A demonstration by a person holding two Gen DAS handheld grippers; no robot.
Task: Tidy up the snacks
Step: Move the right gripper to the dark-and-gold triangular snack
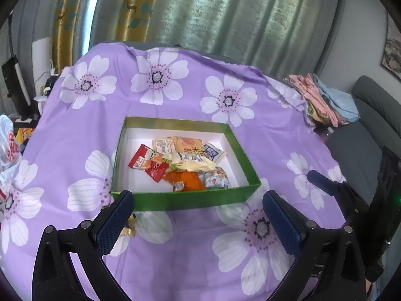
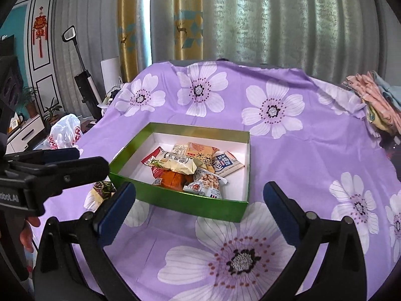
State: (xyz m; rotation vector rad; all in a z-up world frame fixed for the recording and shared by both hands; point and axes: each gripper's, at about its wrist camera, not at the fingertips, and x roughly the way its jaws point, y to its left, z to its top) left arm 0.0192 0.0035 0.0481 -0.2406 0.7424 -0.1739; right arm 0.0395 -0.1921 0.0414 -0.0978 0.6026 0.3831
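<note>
A shallow green box (image 1: 185,202) with a white inside sits mid-table on the purple flowered cloth (image 1: 175,263). Several snack packets (image 1: 180,163) lie heaped in it. One dark, gold-patterned packet (image 2: 100,190) lies on the cloth by the box's near left corner; in the left wrist view only a gold bit of that packet (image 1: 129,229) shows beside the left finger. My left gripper (image 1: 198,223) hangs open before the box's front wall, nothing between its fingers. My right gripper (image 2: 200,210) is open and empty too, near the box (image 2: 190,205). The left gripper (image 2: 91,159) shows at the left of the right wrist view.
A white plastic bag (image 2: 64,135) lies off the table's left edge. Folded clothes (image 1: 325,100) are piled at the far right corner, beside a grey sofa (image 1: 371,115). Curtains hang behind the table. An upright vacuum (image 2: 85,87) stands at the back left.
</note>
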